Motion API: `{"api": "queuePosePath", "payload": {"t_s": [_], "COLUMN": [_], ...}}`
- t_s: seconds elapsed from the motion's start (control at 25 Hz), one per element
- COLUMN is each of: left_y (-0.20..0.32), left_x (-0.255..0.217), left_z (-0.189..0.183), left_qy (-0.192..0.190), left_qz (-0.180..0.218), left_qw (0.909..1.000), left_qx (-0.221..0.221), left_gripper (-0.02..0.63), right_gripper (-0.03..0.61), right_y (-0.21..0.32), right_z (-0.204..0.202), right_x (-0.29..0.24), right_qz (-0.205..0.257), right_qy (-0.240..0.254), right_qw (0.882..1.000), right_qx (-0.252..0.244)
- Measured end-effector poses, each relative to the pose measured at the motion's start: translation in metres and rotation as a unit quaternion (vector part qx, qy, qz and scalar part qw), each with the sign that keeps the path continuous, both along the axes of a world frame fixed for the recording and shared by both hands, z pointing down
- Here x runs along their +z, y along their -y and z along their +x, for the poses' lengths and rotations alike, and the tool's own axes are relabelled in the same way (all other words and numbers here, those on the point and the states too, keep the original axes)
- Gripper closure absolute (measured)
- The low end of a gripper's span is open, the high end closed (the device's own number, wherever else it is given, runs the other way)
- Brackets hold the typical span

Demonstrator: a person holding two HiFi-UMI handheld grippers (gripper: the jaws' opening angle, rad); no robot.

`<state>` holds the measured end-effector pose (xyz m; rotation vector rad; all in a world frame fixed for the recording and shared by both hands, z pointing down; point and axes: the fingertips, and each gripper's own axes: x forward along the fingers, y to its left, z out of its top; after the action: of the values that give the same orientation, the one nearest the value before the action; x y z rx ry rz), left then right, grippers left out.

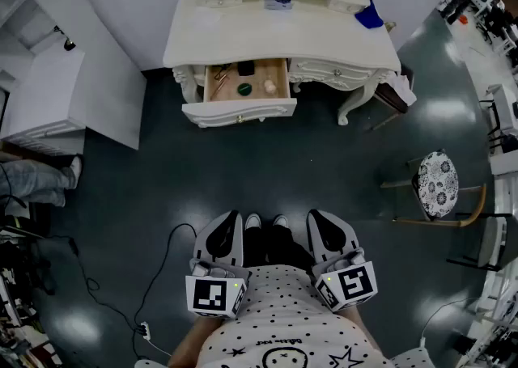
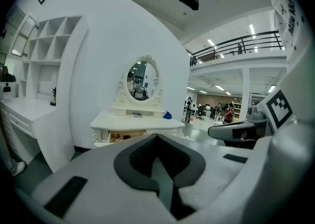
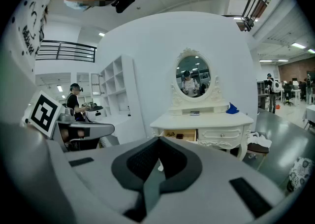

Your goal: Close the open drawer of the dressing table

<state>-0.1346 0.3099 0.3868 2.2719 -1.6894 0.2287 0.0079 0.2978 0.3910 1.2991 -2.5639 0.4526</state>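
Well short of the dressing table (image 1: 324,39), the left gripper (image 1: 229,225) and right gripper (image 1: 321,225) are closed, empty. The drawer (image 1: 247,83) stands open.

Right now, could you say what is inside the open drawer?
In the drawer: a dark round item, a pale one, thin brown pieces; its back hides under the tabletop.

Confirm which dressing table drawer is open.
The left drawer in the head view: it is pulled out, with items visible inside. The right drawer sits flush, shut.
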Motion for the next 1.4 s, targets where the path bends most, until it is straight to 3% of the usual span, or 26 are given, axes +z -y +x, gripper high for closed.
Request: {"api": "queuePosePath", "payload": {"t_s": [0.88, 1.12, 1.4], "left_y": [0.002, 0.01, 0.026], "left_x": [-0.005, -0.018, -0.03], "left_z": [0.013, 0.015, 0.015], "left_qy": [-0.004, 0.005, 0.024], "left_qz": [0.006, 0.031, 0.073], "left_qw": [1.0, 0.9995, 0.9962], "left_qx": [0.002, -0.01, -0.04], "left_gripper": [0.603, 0.603, 0.603], "right_gripper": [0.569, 0.569, 0.569], "right_y": [-0.003, -0.001, 0.004], "right_z": [0.013, 0.029, 0.057], "right_x": [-0.004, -0.012, -0.009], "right_qz": [0.005, 0.017, 0.031], "right_qy": [-0.004, 0.027, 0.029], "right_qw": [1.0, 0.999, 0.999], "right_qx": [-0.004, 0.001, -0.001]}}
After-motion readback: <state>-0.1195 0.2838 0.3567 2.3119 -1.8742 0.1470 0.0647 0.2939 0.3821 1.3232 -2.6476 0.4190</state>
